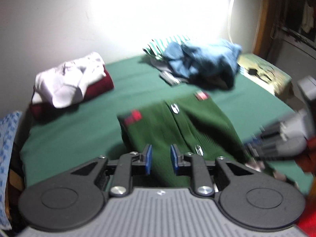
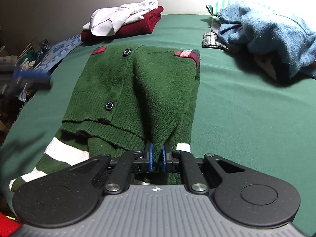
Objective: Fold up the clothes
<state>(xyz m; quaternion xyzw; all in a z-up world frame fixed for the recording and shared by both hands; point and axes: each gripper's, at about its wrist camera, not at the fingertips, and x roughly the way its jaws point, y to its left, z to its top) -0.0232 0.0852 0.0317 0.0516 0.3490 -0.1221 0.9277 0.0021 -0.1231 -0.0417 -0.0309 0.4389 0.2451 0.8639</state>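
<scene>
A dark green knit cardigan [image 2: 138,83] lies partly folded on the green sheet [image 2: 246,108] of the bed, its two dark buttons [image 2: 109,105] facing up and plaid patches [image 2: 183,53] at its far corners; a green-and-white striped part [image 2: 65,152] sticks out from under its near left edge. The right gripper [image 2: 157,156] has its blue pads pinched together on the cardigan's ribbed near hem, lifting a ridge of knit that runs away toward the far edge. The left gripper [image 1: 161,159] hangs over the cardigan's near left side with its jaws parted and nothing between them; that view is blurred. Beyond the cardigan to the left sits a folded maroon garment [image 2: 138,25] with a white shirt [image 2: 120,15] on top. Beyond the cardigan to the right lies a loose heap with a blue sweater [image 2: 266,31] over green-and-white striped cloth [image 2: 219,5].
</scene>
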